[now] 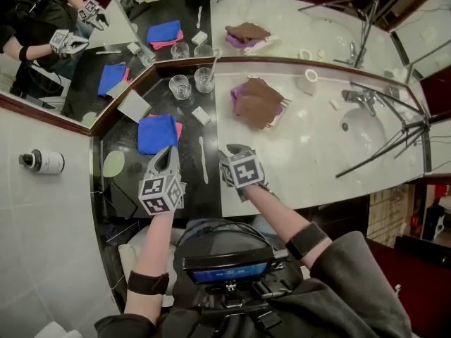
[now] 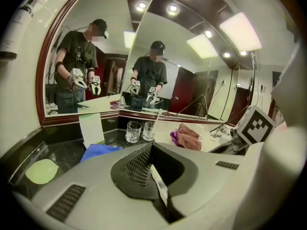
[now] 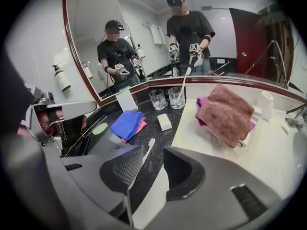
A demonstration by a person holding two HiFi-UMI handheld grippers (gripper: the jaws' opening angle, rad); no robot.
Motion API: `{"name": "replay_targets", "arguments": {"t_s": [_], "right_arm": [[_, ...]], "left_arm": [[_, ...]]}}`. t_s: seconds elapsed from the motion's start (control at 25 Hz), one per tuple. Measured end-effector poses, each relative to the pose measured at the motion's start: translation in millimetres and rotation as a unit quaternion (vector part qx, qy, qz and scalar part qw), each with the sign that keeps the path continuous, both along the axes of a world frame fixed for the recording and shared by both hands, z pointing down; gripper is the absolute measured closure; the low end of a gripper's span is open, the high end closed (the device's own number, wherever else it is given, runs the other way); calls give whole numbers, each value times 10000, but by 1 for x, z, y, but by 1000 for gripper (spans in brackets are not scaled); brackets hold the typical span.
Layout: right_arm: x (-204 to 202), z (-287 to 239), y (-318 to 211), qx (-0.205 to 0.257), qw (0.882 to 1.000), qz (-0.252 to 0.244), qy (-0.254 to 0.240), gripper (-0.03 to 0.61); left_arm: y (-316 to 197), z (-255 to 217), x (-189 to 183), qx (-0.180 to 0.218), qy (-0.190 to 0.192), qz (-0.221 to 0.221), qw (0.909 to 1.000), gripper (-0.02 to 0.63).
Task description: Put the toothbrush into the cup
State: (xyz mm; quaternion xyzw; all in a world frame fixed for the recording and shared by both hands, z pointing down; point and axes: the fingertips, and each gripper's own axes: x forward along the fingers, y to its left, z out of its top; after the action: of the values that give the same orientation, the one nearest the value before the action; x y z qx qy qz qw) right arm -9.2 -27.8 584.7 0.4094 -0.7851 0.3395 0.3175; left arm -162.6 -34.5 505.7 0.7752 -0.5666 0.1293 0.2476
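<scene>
From the head view, the toothbrush (image 1: 203,159) lies flat on the dark speckled stone strip of the counter (image 1: 310,162), close to the front edge and just beside the seam with the pale marble. It is a slim white stick, and its long axis runs from front edge to back. The right gripper (image 1: 232,153) is just beside it and is the nearer of the two. The left gripper (image 1: 168,155) sits on the other side, by the soft blue cloth (image 1: 156,132). At the back edge under the mirror stand an empty cup (image 1: 180,86) of clear cut glass and a second cup (image 1: 204,79) that already holds something white.

In the left gripper view, the left gripper (image 2: 152,153) has its mesh-faced jaws closed together with nothing in them. The empty cup (image 2: 133,131) is well ahead.

In the right gripper view, the right gripper (image 3: 152,153) has its jaws apart and empty. The toothbrush (image 3: 149,145) lies just ahead and below, framed in the gap and pointing away along the jaws. The jaws would probably have to close across its thin handle. The empty cup (image 3: 157,99) stands further on, and a folded brown towel (image 3: 225,111) lies on the marble.
</scene>
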Motion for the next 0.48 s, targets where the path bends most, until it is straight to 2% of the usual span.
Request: {"name": "replay_targets", "arguments": {"t_s": [0.16,0.4,0.48], "right_arm": [[-33,22,6,-585,9981,8,212,367],[-66,48,-3,-880,9940,137,633,344],[-70,67,5,-1170,9902,223,725,333]], "left_arm": [[1,13,-15,-99,118,58,9999,613],[-8,24,-39,-109,176,136,9997,613],[-10,26,-46,-109,193,163,9996,613]]}}
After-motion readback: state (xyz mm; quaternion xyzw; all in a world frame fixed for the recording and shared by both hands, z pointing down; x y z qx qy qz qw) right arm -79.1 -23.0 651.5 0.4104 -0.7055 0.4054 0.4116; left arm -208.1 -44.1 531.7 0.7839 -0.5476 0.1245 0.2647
